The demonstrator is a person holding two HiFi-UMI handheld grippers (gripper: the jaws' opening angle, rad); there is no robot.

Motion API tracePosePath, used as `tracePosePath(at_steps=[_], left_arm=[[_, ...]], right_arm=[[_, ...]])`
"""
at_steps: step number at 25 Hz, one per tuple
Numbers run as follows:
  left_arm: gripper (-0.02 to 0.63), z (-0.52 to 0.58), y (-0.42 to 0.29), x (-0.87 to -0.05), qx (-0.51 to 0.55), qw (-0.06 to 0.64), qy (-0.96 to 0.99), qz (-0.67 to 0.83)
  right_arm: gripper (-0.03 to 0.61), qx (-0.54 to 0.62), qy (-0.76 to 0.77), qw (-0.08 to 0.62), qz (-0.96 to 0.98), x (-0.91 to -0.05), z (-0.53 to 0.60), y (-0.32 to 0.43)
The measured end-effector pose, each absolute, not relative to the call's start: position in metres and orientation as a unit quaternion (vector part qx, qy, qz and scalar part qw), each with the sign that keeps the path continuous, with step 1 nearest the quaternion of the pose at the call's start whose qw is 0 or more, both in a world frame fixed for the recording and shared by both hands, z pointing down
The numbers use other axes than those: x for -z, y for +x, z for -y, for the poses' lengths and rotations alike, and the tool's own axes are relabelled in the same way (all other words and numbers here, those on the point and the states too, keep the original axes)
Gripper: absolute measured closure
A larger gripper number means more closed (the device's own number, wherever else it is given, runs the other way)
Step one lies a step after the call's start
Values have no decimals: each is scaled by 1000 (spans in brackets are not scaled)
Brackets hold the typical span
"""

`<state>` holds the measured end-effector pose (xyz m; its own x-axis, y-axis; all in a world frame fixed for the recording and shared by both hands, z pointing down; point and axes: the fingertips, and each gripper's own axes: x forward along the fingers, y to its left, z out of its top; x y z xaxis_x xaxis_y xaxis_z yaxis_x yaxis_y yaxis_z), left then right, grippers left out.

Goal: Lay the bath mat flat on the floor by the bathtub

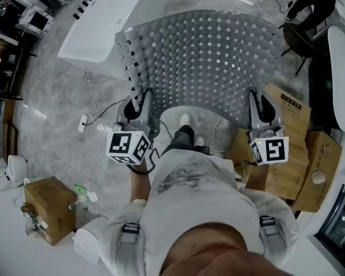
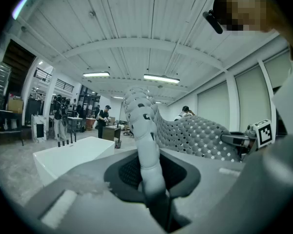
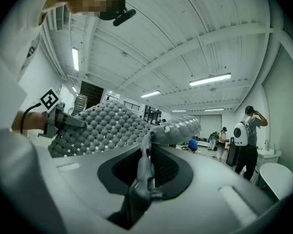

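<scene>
Ceiling strip lights point(image 2: 158, 77) cast even, cool light; fisheye bending and black corners frame both gripper views.

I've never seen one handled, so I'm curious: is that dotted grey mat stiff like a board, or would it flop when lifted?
Probably floppy: the bath mat bows between the left hand-held gripper and the right hand-held gripper rather than spanning flat. Likely light, being full of holes. Its bumpy surface should resist slipping.

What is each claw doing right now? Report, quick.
Left claw: closed, gripping the bath mat at its near edge.
Right claw: closed, gripping the same bath mat's near edge.
</scene>
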<state>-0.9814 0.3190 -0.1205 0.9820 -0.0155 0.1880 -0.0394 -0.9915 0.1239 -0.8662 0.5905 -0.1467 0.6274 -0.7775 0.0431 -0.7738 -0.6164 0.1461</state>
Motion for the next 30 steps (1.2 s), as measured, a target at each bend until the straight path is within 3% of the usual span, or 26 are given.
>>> tracePosePath(at_steps=[16,30], left_arm=[[555,-301,-964,103,-105,77,991,15],[555,-213,-881,93,-113,94,989,-7]], right_arm=[[525,4,893,92,441,142,-555,-855],[523,-4,893,108,437,144,-465,-778]])
